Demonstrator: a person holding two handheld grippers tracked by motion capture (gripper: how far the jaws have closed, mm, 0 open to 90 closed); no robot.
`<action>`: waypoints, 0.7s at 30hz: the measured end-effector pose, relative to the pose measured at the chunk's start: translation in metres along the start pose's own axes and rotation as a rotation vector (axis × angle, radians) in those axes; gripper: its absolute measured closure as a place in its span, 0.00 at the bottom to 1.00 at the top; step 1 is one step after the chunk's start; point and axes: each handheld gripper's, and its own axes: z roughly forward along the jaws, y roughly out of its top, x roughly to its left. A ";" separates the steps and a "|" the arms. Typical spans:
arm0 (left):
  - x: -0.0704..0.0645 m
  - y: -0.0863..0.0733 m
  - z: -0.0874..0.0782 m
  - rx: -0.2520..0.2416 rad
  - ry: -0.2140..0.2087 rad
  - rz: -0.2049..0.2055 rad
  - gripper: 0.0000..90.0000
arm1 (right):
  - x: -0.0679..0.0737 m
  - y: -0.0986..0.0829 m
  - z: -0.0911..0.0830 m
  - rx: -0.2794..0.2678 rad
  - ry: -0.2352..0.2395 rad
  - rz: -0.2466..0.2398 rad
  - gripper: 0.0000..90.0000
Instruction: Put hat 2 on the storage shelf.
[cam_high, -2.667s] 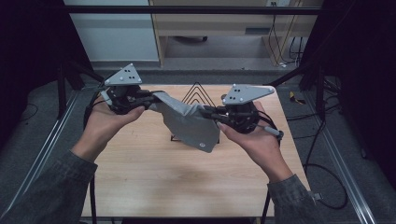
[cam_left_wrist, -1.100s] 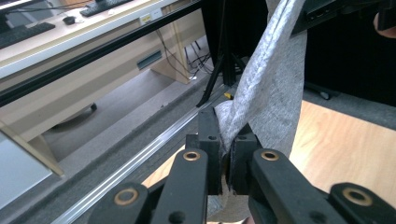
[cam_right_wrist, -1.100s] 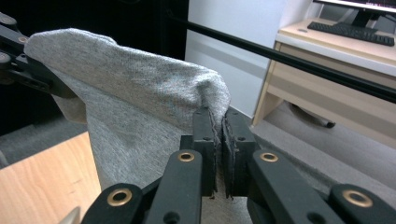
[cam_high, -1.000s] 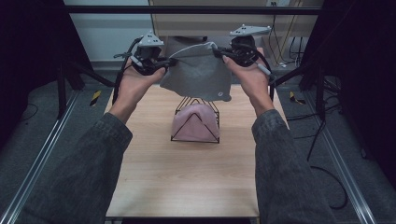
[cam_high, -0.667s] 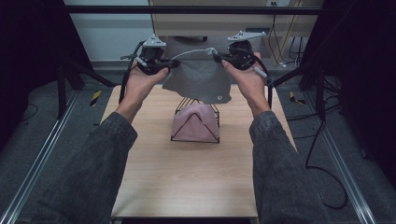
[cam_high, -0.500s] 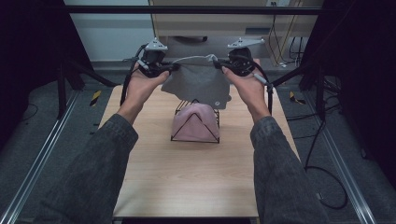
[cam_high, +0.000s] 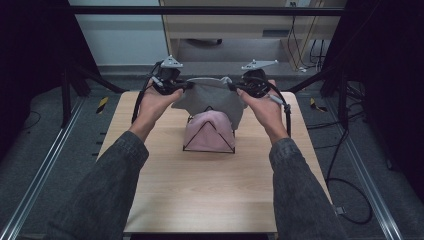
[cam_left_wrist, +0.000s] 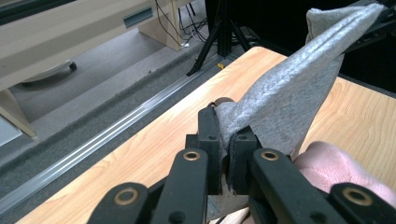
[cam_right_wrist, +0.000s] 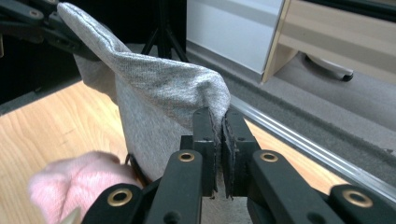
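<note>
A grey cloth (cam_high: 210, 100) hangs stretched between my two grippers above the far half of the table. My left gripper (cam_high: 184, 86) is shut on its left corner, my right gripper (cam_high: 235, 88) on its right corner. Below it stands a black wire rack (cam_high: 209, 136) with a pink cloth (cam_high: 210, 127) draped over it; the grey cloth's lower edge hangs behind and just over the rack's top. In the left gripper view the jaws (cam_left_wrist: 226, 154) pinch the grey cloth (cam_left_wrist: 289, 93), with the pink cloth (cam_left_wrist: 336, 168) beside them. The right gripper view shows the jaws (cam_right_wrist: 219, 144) pinching the grey cloth (cam_right_wrist: 154, 88).
The wooden table (cam_high: 210, 190) has open surface on the near side of the rack. Metal rails (cam_high: 45, 170) run along both sides on the floor. A cabinet (cam_high: 225, 25) stands beyond the far edge, and cables (cam_high: 345, 165) trail on the right.
Both grippers have come down and toward me with the grey cloth held taut, so its lower edge now hangs closer to the pink-covered rack. Earlier they lifted it from beside the rack.
</note>
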 end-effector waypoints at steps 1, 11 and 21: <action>0.000 -0.001 0.001 0.005 -0.002 0.002 0.96 | 0.001 -0.004 0.001 0.009 0.005 0.005 0.95; 0.000 -0.014 0.010 0.035 -0.018 -0.015 0.96 | 0.004 -0.019 0.007 0.046 0.031 0.007 0.95; 0.000 -0.023 0.014 0.050 -0.024 -0.020 0.96 | 0.006 -0.028 0.013 0.076 0.048 0.009 0.95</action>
